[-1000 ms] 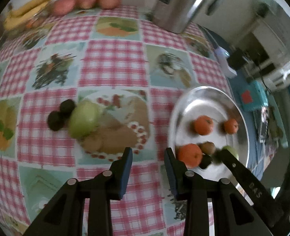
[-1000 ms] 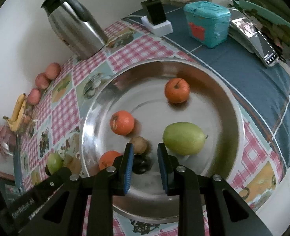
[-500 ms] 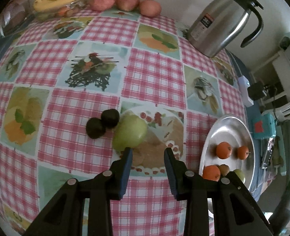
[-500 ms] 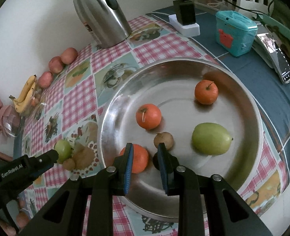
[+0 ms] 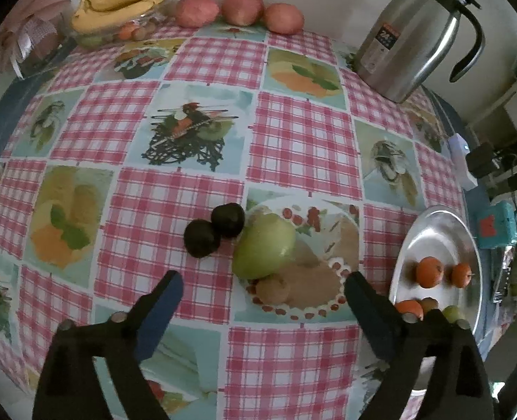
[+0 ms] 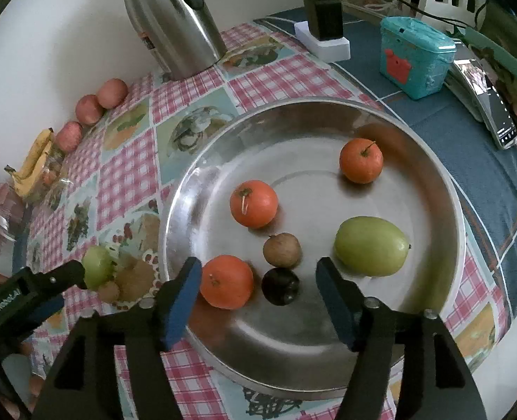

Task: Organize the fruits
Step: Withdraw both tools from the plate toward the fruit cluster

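My left gripper (image 5: 263,297) hangs over the checked cloth, its jaws opening wide with nothing gripped. Just ahead of it lie a green fruit (image 5: 263,248), a small brown fruit (image 5: 274,288) and two dark fruits (image 5: 202,238). My right gripper (image 6: 258,287) is above the steel plate (image 6: 328,105), jaws opening. An orange (image 6: 226,281) and a dark fruit (image 6: 280,286) lie between its fingers, untouched by the pads. The plate also holds two more oranges (image 6: 253,203), a brown fruit (image 6: 282,250) and a green fruit (image 6: 371,246). The left gripper (image 6: 71,288) shows at the lower left.
A steel jug (image 5: 416,31) stands at the back right of the cloth. Bananas (image 5: 125,0) and three red apples (image 5: 240,7) line the back wall. Right of the plate are a teal box (image 6: 416,56), a charger (image 6: 325,31) and a phone (image 6: 500,115).
Both grippers went from nearly shut to wide open. The left one swung away from the plate toward the fruit on the cloth. The right one stayed over the plate.
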Available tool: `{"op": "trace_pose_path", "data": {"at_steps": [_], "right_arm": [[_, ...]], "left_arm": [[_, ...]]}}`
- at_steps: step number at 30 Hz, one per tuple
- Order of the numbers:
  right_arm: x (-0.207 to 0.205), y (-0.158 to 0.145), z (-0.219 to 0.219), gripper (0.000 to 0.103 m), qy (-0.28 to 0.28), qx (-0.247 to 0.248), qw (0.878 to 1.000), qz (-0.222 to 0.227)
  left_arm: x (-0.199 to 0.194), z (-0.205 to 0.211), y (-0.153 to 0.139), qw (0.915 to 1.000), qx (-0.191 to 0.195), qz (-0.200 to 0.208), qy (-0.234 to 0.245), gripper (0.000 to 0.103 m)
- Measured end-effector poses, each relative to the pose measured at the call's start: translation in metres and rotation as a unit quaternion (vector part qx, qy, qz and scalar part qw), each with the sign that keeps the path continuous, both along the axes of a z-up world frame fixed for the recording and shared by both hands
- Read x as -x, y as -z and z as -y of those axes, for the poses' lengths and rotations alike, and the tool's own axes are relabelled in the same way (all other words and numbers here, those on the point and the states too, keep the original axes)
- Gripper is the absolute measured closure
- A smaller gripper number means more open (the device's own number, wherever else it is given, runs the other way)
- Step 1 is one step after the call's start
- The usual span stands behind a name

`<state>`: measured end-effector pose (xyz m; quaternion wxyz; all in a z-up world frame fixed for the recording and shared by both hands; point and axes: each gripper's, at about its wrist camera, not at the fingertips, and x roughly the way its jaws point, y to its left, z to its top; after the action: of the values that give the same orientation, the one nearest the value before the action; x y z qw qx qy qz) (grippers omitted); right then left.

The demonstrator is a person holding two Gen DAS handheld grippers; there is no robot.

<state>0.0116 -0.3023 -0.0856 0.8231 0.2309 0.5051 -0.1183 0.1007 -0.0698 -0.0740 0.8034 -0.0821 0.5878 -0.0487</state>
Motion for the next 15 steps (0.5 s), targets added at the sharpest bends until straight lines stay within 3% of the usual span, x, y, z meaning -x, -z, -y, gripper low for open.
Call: {"op": "trace_pose_path", "data": {"at_steps": [3,12,15], "right_arm": [[-0.001,0.002,-0.001,0.022,-0.004,0.005,1.0,-0.005],[-0.003,0.003,-0.009,0.021,-0.024,0.013,1.0,-0.009],[-0.004,0.002,-0.011,0.008,-0.03,0.016,0.999,-0.006]], "left_arm": [[-0.001,-0.001,0.001,1.0,0.0,-0.001,-0.001,0.004],[-0.002,-0.001,0.001,0.9999,-0.013,0.001,-0.001,0.0],[-0.002,0.0,0.001,0.9998,-0.018,0.002,0.001,0.0]]}}
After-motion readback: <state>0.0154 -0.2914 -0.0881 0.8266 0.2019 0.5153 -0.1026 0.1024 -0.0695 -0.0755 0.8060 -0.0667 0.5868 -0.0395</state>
